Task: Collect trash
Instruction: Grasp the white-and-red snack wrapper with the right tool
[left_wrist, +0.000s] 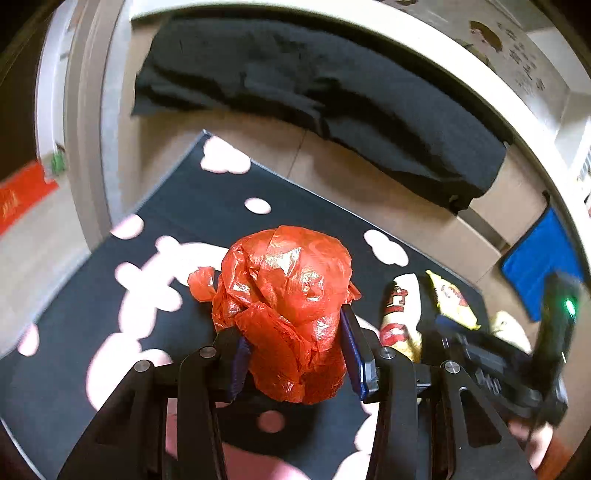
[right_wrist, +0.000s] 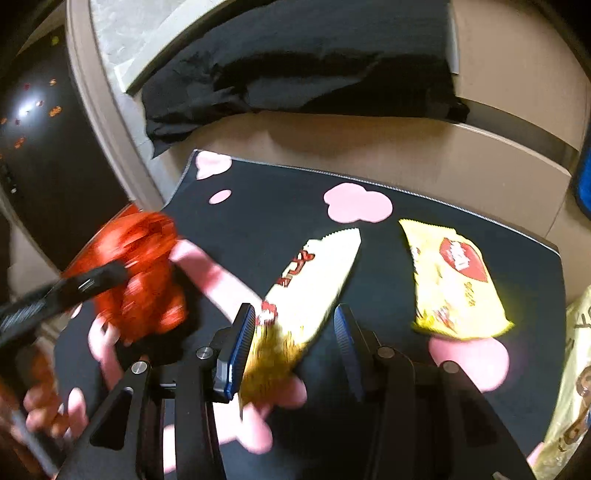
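Dark matting (left_wrist: 207, 206) with pink cloud shapes covers the floor, a black cloth (left_wrist: 314, 92) bunched beyond it. Left tool (left_wrist: 295, 354) grips a crumpled red plastic bag (left_wrist: 291, 295), its blue pads pressed against both sides. Right tool (right_wrist: 295, 332) stands partly open over a white snack wrapper (right_wrist: 314, 273) lying between its fingers, not squeezed. Just right of it lies a yellow wrapper (right_wrist: 454, 284).

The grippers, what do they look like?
Both grippers, left and right, are black, built of angular bars joined with round silver bolts. Each has two flat fingers with ridged blue pads. Seen from the left wrist camera, the right one shows a small green light. No sleeves or cables are clear.
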